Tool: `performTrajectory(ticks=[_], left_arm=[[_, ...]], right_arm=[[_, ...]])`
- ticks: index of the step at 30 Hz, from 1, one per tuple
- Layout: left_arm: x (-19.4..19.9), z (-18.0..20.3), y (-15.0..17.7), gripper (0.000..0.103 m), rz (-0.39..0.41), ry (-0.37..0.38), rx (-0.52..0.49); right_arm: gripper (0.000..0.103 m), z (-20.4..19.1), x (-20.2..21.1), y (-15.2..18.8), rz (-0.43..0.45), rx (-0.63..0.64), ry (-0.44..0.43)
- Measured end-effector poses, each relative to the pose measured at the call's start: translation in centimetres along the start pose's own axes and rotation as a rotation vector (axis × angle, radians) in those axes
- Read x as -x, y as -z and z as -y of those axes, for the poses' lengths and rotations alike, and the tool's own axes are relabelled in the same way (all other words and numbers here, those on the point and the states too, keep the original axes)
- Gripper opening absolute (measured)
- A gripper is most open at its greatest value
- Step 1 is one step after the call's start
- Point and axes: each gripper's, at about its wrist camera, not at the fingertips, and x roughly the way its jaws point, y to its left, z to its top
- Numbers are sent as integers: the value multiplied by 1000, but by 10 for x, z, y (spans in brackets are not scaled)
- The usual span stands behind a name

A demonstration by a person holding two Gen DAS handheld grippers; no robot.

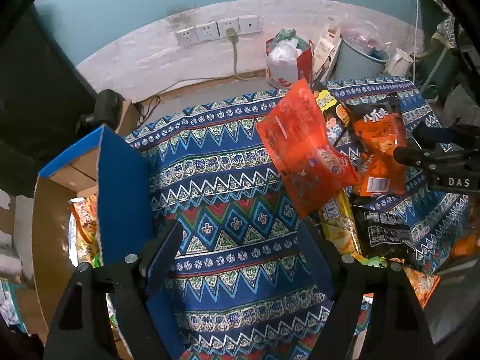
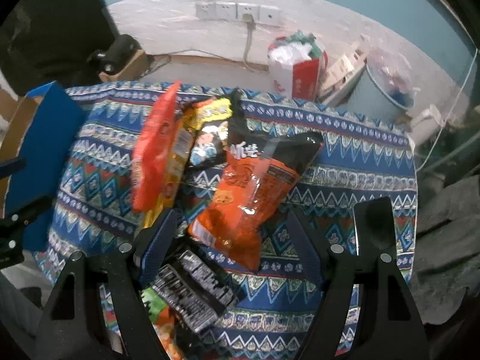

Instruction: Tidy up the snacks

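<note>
A pile of snack bags lies on the patterned cloth (image 1: pixel 225 186). A red-orange bag (image 1: pixel 303 147) stands tilted on top; it also shows in the right wrist view (image 2: pixel 153 147). Beside it lie an orange-and-black bag (image 1: pixel 378 147) (image 2: pixel 249 192), a yellow-and-black bag (image 2: pixel 210 129) and a black printed bag (image 1: pixel 387 234) (image 2: pixel 192 294). My left gripper (image 1: pixel 240 249) is open and empty over bare cloth, left of the pile. My right gripper (image 2: pixel 231 237) is open, its fingers either side of the orange-and-black bag's lower end. The right gripper also shows in the left wrist view (image 1: pixel 438 162).
An open cardboard box with blue flaps (image 1: pixel 120 180) (image 2: pixel 45 138) stands at the left of the cloth, with snack bags (image 1: pixel 84 219) inside. Behind are a wall with sockets (image 1: pixel 216 30), a full red-and-white bag (image 1: pixel 288 57) and a bin (image 1: pixel 360 57).
</note>
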Motion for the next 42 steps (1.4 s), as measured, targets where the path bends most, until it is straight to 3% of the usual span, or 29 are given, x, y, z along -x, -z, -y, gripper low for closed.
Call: performTrajectory(ticks=[10,20,22,24,28,34,42], left_arm=[[-35,-1,-13,80,-58,19,25],[-52,8,-31,80,-80,42,40],[-52,11,-36,80,-78,52,45],[-53,14,-41,80,-75,61,59],[-52,22,-55,81,-57,110,101],[-60,42,-74,81,-68,170,129],[-90,66,-90,81,-113,143,115]], right_arm=[[75,17,-46,-9,-51,-65,-12],[75,17,-71,-11,-72,-42,-18],[67,18,-74,-10,-73,-32,-7],[48,20,-73,-10,-65,-17,-3],[38,28,-65,-8,-39,-10,7],[38,44,-48,-3,-4,-25,-13],[38,55,-45,5,-1,-43,-38]])
